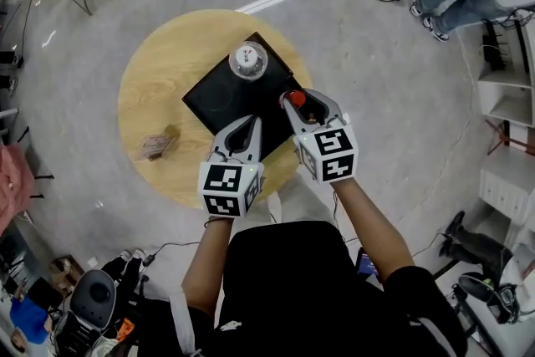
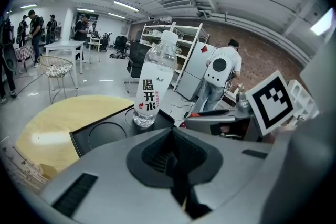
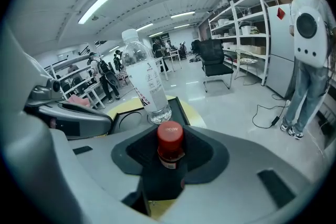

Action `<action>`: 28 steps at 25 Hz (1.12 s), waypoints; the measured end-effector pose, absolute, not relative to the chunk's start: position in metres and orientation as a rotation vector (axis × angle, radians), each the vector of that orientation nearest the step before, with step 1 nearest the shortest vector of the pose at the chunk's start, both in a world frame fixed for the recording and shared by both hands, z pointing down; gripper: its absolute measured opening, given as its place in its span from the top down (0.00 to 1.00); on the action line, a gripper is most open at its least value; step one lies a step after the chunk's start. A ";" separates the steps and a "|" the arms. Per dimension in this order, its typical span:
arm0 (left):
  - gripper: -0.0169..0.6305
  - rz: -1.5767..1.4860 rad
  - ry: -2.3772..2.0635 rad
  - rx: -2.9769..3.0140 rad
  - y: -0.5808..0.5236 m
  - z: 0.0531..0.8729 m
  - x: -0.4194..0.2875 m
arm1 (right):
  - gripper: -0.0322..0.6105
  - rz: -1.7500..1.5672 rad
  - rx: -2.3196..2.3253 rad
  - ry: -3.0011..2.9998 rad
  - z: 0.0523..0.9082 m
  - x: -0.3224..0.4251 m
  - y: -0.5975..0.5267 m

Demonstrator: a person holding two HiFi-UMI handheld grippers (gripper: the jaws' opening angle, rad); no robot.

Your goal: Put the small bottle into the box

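My right claw (image 1: 303, 103) clamps the small bottle (image 3: 170, 140) by the box (image 1: 209, 100), near the table's (image 1: 159, 88) right edge; overhead shows only its cap (image 1: 297, 99). Left claw (image 1: 247, 128) closed, empty.

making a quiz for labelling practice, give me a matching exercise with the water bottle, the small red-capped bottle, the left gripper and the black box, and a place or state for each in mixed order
Column one
1. water bottle
2. small red-capped bottle
3. left gripper
4. black box

Column two
A. jaws together, nothing between them
B. lies on the round wooden table
C. stands upright on the black box
D. clamped between the jaws of the right gripper

Pairs: 1-C, 2-D, 3-A, 4-B
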State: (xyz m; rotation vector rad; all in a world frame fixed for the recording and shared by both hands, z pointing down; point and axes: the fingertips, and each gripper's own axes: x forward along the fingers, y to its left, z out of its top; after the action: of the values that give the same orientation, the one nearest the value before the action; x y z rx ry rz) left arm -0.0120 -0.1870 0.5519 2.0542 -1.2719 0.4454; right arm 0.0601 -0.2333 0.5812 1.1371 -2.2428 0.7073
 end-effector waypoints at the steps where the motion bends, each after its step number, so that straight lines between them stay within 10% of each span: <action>1: 0.96 0.448 -1.274 2.051 -0.188 0.554 -0.013 | 0.74 0.706 1.133 -2.240 0.585 0.059 -0.234; 28: 0.96 0.473 -1.268 1.989 -0.211 0.585 -0.018 | 0.74 0.645 1.048 -2.207 0.627 0.050 -0.249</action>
State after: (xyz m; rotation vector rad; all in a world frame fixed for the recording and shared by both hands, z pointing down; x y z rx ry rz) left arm -0.0175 -0.2111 0.5851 1.9894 -1.2677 0.4727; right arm 0.0496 -0.2488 0.6273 1.0484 -2.2068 0.6453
